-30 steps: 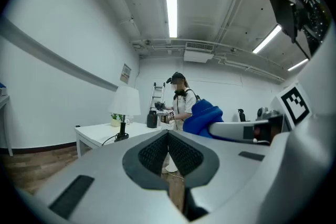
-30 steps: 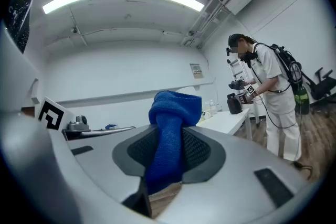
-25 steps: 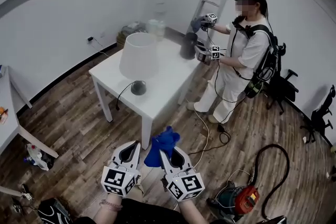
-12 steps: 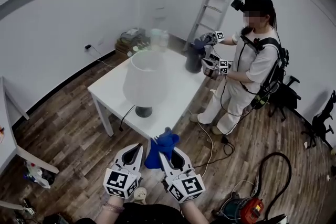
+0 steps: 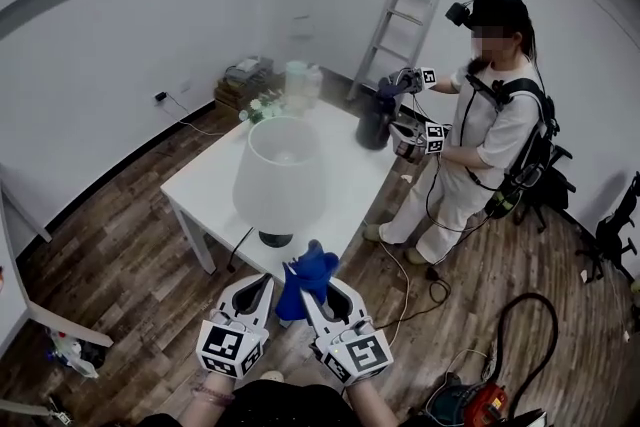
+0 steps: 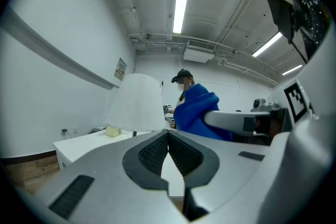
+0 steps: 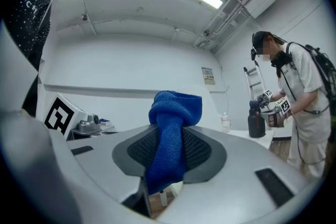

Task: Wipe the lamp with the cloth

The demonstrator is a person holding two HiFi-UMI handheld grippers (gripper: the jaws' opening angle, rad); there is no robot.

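Since the earlier frame the lamp (image 5: pixel 278 177) and its white table (image 5: pixel 213 190) stand nearer in the head view, as both grippers are carried toward them. Right gripper (image 5: pixel 312 293): fingers pinching the blue cloth (image 5: pixel 306 275), its bunched end leading, presumably to meet the lamp first. Left gripper (image 5: pixel 258 285): fingers pressed together, empty, level alongside. The cloth is short of the lamp, with wiping not begun.
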